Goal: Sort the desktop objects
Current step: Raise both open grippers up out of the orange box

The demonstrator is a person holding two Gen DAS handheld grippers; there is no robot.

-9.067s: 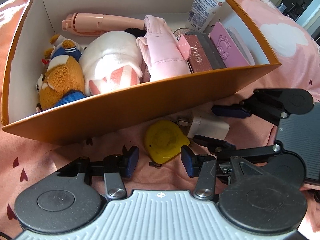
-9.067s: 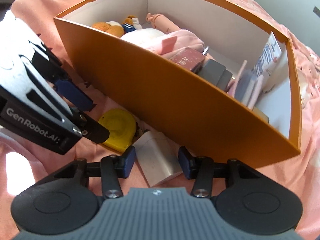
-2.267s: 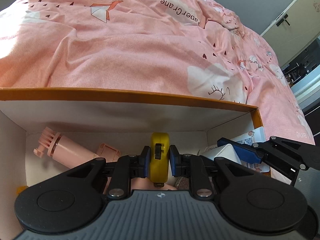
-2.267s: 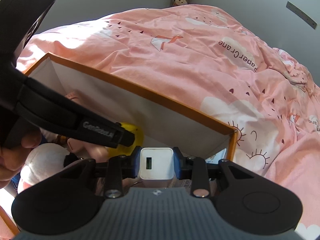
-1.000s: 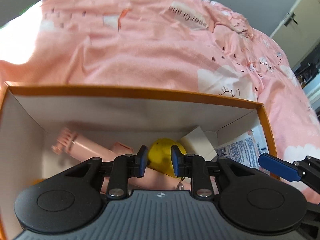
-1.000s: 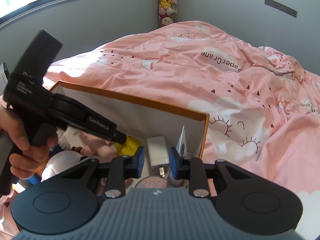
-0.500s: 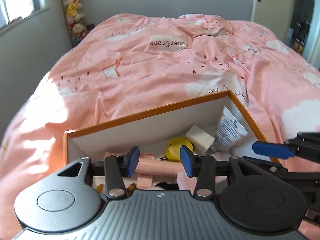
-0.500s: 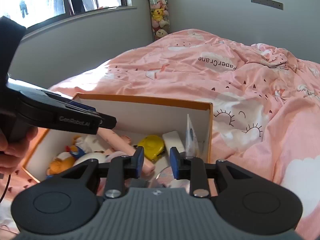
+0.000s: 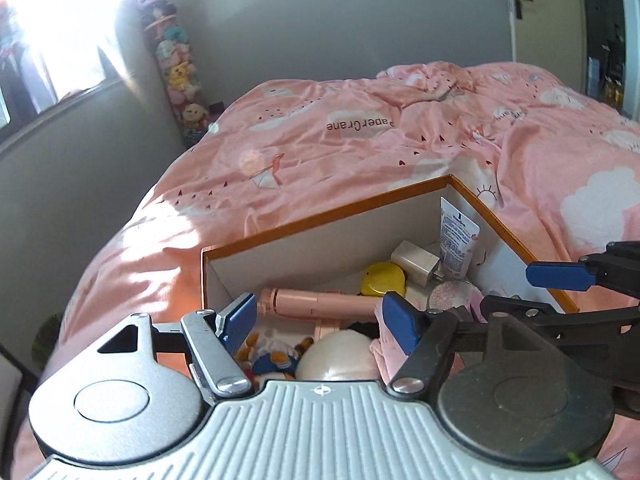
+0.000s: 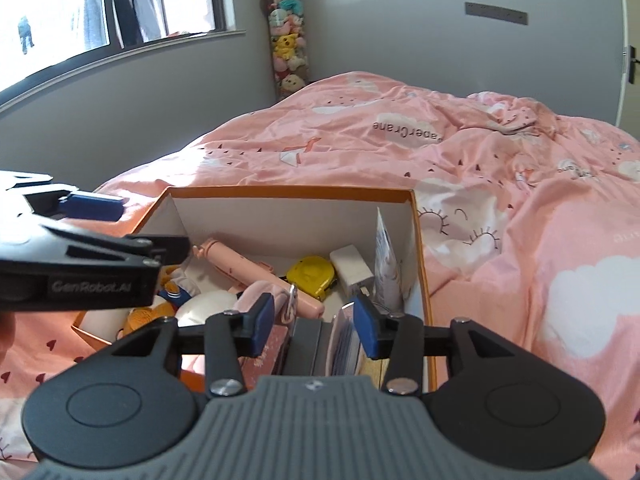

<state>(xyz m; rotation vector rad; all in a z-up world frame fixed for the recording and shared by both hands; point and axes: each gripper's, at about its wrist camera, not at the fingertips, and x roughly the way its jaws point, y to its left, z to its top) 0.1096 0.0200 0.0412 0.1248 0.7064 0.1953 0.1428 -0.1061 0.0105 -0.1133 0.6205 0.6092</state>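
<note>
An orange box [image 9: 320, 216] [image 10: 288, 190] with white inner walls sits on the pink bed. Inside lie a yellow tape measure [image 9: 382, 279] [image 10: 312, 274], a white charger [image 9: 414, 260] [image 10: 352, 266], a lotion tube [image 9: 456, 236], a pink handheld fan [image 9: 316, 302] [image 10: 228, 258], plush toys [image 9: 276, 354] and small books [image 10: 316, 344]. My left gripper [image 9: 318, 322] hangs above the box's near side, jaws opening wide with nothing between them. My right gripper [image 10: 314, 324] hovers over the box's near edge, jaws opening, also holding nothing.
The pink duvet [image 9: 400, 152] [image 10: 520, 184] spreads around the box. A tall tube of plush toys [image 9: 180, 80] [image 10: 286, 40] stands by the grey wall. A window [image 10: 80, 12] is at the left, a door [image 9: 540, 12] at the far right.
Both grippers have drawn back and up from the box and opened wider. The tape measure and the charger, held earlier, now lie in the box's far corner.
</note>
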